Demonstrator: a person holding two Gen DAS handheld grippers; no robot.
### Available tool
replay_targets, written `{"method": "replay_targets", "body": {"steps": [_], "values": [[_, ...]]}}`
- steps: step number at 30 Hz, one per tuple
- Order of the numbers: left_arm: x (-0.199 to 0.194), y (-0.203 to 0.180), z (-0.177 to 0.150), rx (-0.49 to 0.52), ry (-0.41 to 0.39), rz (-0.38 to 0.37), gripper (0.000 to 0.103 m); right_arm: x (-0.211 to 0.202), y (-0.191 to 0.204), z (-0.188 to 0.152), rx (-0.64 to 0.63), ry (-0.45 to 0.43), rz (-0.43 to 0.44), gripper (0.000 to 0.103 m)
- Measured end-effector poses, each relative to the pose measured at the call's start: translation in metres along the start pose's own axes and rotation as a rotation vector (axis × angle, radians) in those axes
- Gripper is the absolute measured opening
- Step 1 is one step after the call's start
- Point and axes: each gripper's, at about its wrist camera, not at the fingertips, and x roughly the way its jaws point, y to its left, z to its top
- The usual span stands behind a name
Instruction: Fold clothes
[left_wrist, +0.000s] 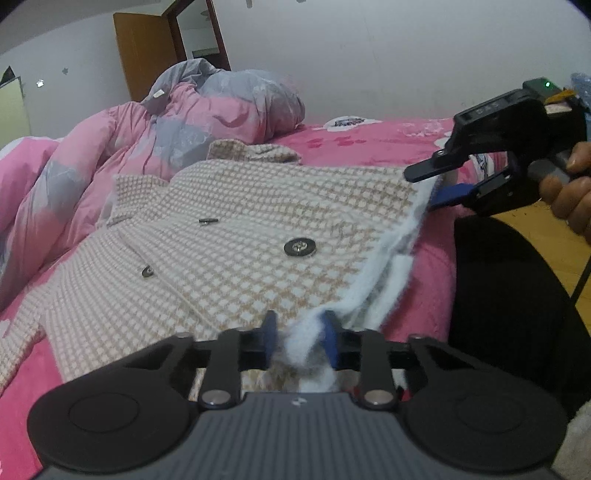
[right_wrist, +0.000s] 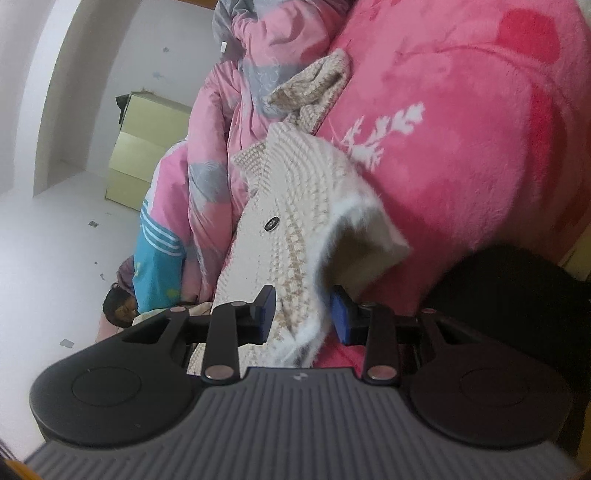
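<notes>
Both grippers | left gripper (left_wrist: 300, 332), right gripper (right_wrist: 303, 314) clamped on jacket (left_wrist: 229, 236) hem (fleecy, soft, floppy) | best held at corners

Soft, even indoor light, moderately bright; no glare; faint shadows only; strong fisheye bending at frame edges, dark corners top; slight softness and grain throughout both views.

Left gripper (left_wrist: 301, 334) and right gripper (right_wrist: 303, 314), each clamped on fabric, well apart.
</notes>
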Motion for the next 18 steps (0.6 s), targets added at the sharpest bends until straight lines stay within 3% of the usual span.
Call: {"method": "replay_targets", "body": {"steps": [3, 7, 9, 10, 11, 12, 16, 18], "values": [[0.004, 0.000, 0.000, -0.008, 0.004, 0.000, 0.022, 0.007, -0.001, 0.003, 0.015, -0.023, 0.040, 0.032], [0.007, -0.009, -0.006, 0.063, 0.010, 0.031, 0.033, 0.024, -0.003, 0.004, 0.026, -0.025, 0.026, 0.032], [0.008, -0.013, -0.008, 0.091, 0.006, 0.050, 0.033, 0.033, -0.005, 0.003, 0.035, -0.011, 0.031, 0.031], [0.008, -0.012, -0.007, 0.085, 0.004, 0.050, 0.029, 0.038, -0.005, 0.002, 0.034, -0.005, 0.042, 0.030], [0.008, -0.011, -0.004, 0.071, 0.001, 0.047, 0.024, 0.042, -0.003, 0.001, 0.023, -0.001, 0.045, 0.020], [0.008, -0.009, -0.002, 0.057, -0.002, 0.045, 0.009, 0.044, 0.000, 0.002, 0.003, -0.002, 0.046, 0.002], [0.003, -0.008, 0.011, 0.025, -0.065, 0.026, 0.005, 0.022, 0.025, 0.015, -0.097, -0.138, 0.140, 0.002], [0.006, -0.015, 0.016, 0.042, -0.078, 0.006, 0.005, 0.011, 0.028, 0.026, -0.123, -0.191, 0.146, 0.002]]}}
